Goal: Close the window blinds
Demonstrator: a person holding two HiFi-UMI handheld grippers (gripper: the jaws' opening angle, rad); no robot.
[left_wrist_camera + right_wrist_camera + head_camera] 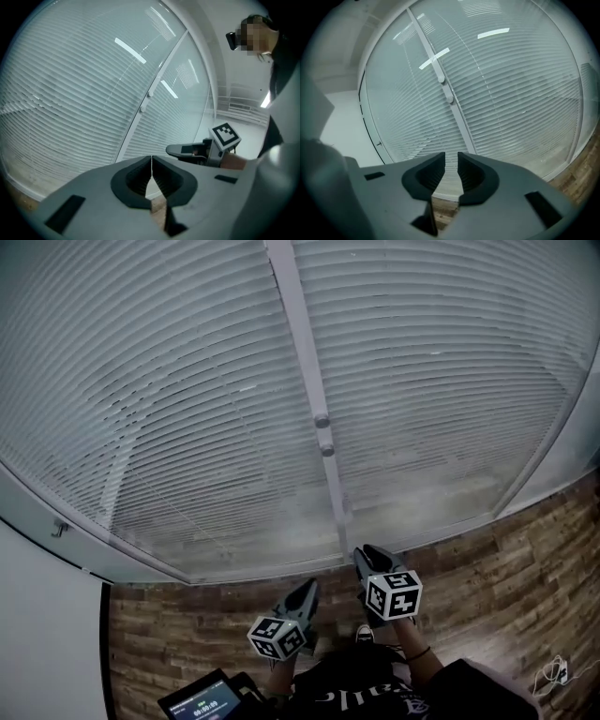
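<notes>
White slatted blinds cover two large window panes, the left blind (169,409) and the right blind (441,381), with slats tilted partly apart. A white mullion (305,362) runs between them and carries two small knobs (323,432). My left gripper (307,589) is held low in front of the window bottom, jaws together with nothing in them (151,159). My right gripper (367,554) sits a little closer to the mullion's foot; its jaws (451,157) stand a narrow gap apart and hold nothing. In the right gripper view the knobs (445,89) lie well ahead. Neither gripper touches the blinds.
Wood-plank floor (506,568) runs below the window sill (281,568). A white wall (47,634) stands at the left, with a small latch (59,529) on the frame. A dark screen device (202,699) sits near my feet. A thin cable (553,671) lies at the floor's right.
</notes>
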